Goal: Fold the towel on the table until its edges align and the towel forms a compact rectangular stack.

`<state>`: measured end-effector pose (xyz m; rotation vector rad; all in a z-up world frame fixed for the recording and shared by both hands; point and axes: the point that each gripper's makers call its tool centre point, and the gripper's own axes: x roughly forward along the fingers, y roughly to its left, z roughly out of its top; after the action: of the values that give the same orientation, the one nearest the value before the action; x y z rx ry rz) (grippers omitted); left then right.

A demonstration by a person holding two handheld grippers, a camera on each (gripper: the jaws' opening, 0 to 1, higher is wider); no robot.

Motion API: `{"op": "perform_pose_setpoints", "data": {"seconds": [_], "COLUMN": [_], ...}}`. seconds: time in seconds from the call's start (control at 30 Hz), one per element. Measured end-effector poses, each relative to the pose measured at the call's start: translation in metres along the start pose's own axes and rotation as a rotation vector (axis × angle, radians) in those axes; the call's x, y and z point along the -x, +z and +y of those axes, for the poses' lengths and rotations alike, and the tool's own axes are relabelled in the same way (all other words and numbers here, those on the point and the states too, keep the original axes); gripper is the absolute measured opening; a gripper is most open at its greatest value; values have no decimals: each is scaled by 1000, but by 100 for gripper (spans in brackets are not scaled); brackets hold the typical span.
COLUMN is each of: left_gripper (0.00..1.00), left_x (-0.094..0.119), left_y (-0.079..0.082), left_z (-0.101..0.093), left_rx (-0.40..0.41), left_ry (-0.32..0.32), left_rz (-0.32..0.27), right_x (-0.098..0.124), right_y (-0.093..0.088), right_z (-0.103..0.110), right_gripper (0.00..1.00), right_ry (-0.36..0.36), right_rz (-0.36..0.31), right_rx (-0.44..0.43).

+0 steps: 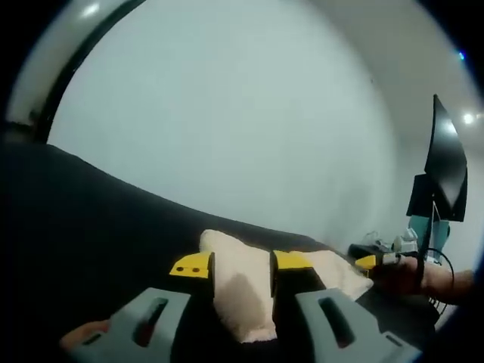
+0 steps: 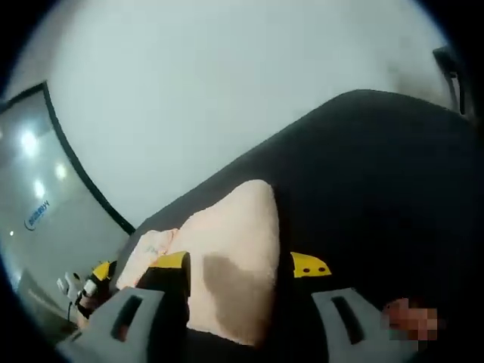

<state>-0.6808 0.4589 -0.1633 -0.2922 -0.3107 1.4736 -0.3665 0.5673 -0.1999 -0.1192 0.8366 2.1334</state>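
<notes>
Left claw (image 1: 240, 266), right claw (image 2: 238, 265): grey slotted jaws, yellow tips.

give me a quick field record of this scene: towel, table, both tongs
towel: pale peach towel, lifted off the table, bunched
table: black table, towel hanging over it
left tongs: left tongs with yellow tips either side of a towel edge; appear shut on it
right tongs: right tongs with yellow tips either side of the towel; appear shut on it
other view: right tongs also at the right edge of the left gripper view, at the towel's far end
background: plain pale wall
fold state: no stack yet
</notes>
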Motion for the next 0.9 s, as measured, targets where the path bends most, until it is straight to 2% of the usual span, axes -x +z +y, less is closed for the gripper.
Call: {"op": "perform_pose_setpoints", "data": {"seconds": [0.07,0.1,0.13,0.17,0.23,0.27,0.3,0.33,0.37,0.4,0.47,0.5,0.53,0.63,0.67,0.7,0.73,0.77,0.83,0.9], "left_gripper": [30,30,30,29,29,28,28,28,28,28,27,27,27,27,27,27,27,27,27,27], "left_x": [-1,-1,2,3,3,4,4,4,4,4,5,7,7,9,10,11,11,10,10,10], "left_y": [-3,-3,-5,-7,-9,-9,-9,-8,-8,-8,-8,-7,-6,-5,-5,-5,-4,-4,-3,-2], "left_z": [2,1,-6,-8,-8,-9,-10,-10,-10,-9,-9,-10,-9,-8,-9,-10,-8,-5,-1,0], "left_rx": [-7,-11,-17,-21,-25,-26,-24,-21,-18,-17,-17,-14,-10,4,8,13,17,22,33,43], "left_ry": [8,6,3,2,8,10,10,9,9,12,15,14,15,24,26,28,30,31,34,36], "left_rz": [17,19,20,26,39,40,40,38,37,39,39,35,32,25,22,20,19,18,18,12], "right_x": [-3,-5,-5,-4,-16,-21,-24,-27,-22,-18,-7,-3,-1,-6,-9,-8,-7,-9,-6,-5], "right_y": [-5,-11,-11,-11,-4,0,1,3,-2,-2,-2,0,2,-6,-15,-12,-11,-4,4,14], "right_z": [6,4,-3,-7,-22,-23,-25,-24,-20,-19,-14,-19,-24,-20,-21,-19,-17,-16,-17,-9], "right_gripper": [52,48,40,35,18,15,14,14,16,21,27,30,30,23,12,8,7,6,5,4], "right_ry": [-23,-54,-96,-109,-113,-97,-88,-81,-77,-75,-29,-29,-37,-42,-60,-63,-57,-48,-59,-54], "right_rz": [-6,13,4,-1,7,11,18,21,26,28,31,22,9,31,79,50,45,28,14,-1], "right_rx": [62,102,160,192,178,127,114,147,184,173,6,-80,-117,-81,-22,7,-7,26,29,36]}}
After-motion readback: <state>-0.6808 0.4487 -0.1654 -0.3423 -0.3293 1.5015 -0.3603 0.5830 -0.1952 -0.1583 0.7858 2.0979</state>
